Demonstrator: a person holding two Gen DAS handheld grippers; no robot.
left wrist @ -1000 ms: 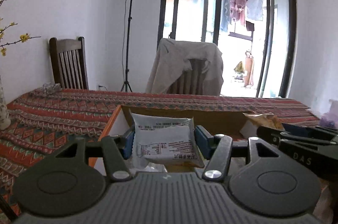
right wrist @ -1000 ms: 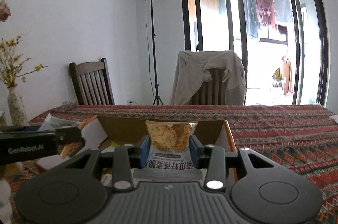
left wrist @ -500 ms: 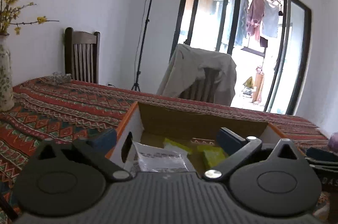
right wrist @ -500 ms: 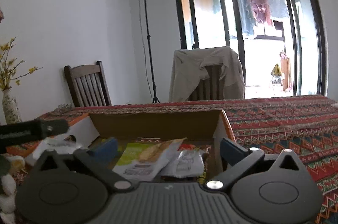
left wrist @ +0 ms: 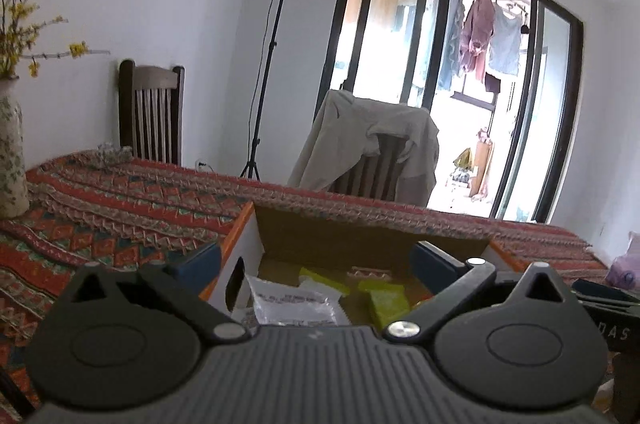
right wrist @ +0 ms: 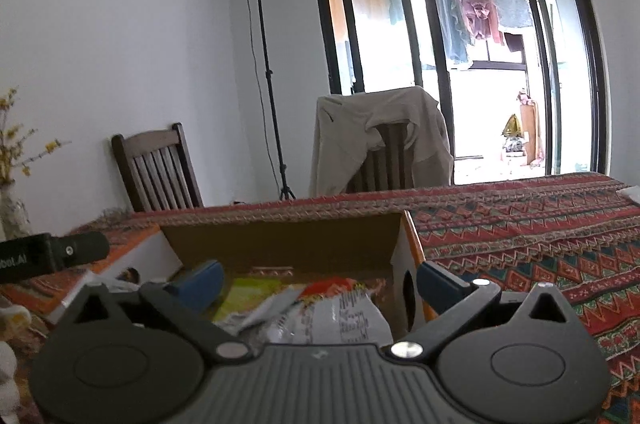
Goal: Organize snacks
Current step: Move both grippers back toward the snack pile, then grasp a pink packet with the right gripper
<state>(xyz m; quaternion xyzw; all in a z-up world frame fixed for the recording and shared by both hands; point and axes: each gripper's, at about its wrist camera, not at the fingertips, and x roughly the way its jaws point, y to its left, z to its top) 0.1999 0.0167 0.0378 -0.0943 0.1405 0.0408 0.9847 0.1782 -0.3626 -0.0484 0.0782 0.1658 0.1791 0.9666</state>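
An open cardboard box (left wrist: 320, 232) with orange and white sides stands on the patterned tablecloth. It also shows in the right wrist view (right wrist: 280, 240). My left gripper (left wrist: 316, 264) is open and empty over the box's near left part. Below it lie a white snack packet (left wrist: 294, 306) and green packets (left wrist: 384, 298). My right gripper (right wrist: 320, 278) is open and empty over the box's near right part. Below it lie a grey-white packet (right wrist: 344, 316), a green packet (right wrist: 248, 294) and a red-topped packet (right wrist: 332, 284).
The table (right wrist: 520, 224) carries a red patterned cloth. A vase of yellow flowers (left wrist: 12, 160) stands at the far left. Two chairs (left wrist: 154, 116), one draped with a jacket (left wrist: 372, 148), stand behind the table. A lamp stand (left wrist: 272, 64) is by the wall.
Both grippers opened and let their snack packets drop into the box. Both have drawn back slightly and stay open above the box.
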